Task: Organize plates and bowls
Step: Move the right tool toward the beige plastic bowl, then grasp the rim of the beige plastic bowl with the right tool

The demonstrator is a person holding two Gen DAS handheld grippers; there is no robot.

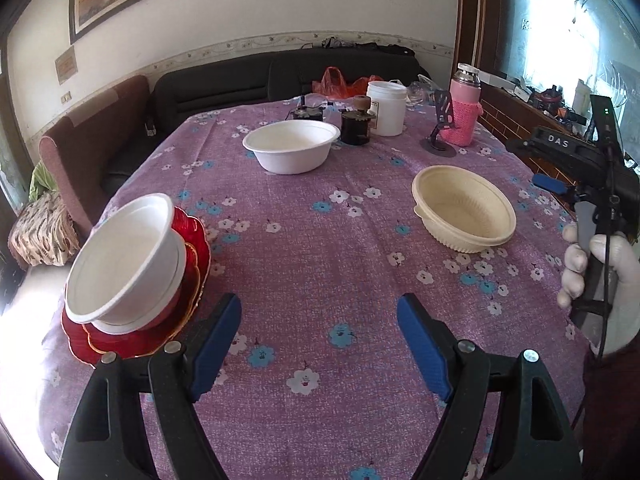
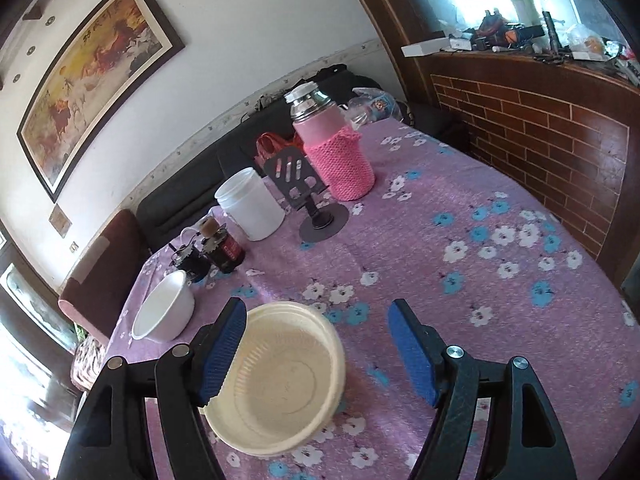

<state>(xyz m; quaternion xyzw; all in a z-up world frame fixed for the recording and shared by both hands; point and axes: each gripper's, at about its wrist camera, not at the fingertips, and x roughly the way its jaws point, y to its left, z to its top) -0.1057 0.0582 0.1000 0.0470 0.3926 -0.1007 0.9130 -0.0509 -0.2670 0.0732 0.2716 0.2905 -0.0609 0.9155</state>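
Progress: partway, by the look of it. Stack at the left edge of the table (image 1: 320, 264): white bowls (image 1: 128, 256) nested together on red plates (image 1: 120, 340), the top bowl tipped toward the table's middle.

Still loose on the purple floral cloth:
- white bowl (image 1: 291, 146), toward the far edge, just in front of two dark jars (image 1: 357, 125) and a white tub (image 1: 386, 108).
- cream ribbed bowl (image 1: 466, 212), toward the right edge, upright, well apart from the stack.

Left gripper (image 1: 320, 344): jaws spread, nothing between them, only bare cloth beneath; near the stack but not touching it.

Right gripper (image 2: 318, 346): jaws spread wide. In its own view the cream ribbed bowl (image 2: 280, 376) sits low between them; the left pad overlaps the bowl's rim, the right pad stands clear of it. No squeeze on the bowl; it rests on the cloth. A gloved hand (image 1: 592, 276) holds this tool near the right edge.

Judgement: two bowls left to gather, the cream one likely next. Pink-sleeved flask (image 2: 336, 148) and small stand (image 2: 316, 208) at the far right corner look like bystanders.
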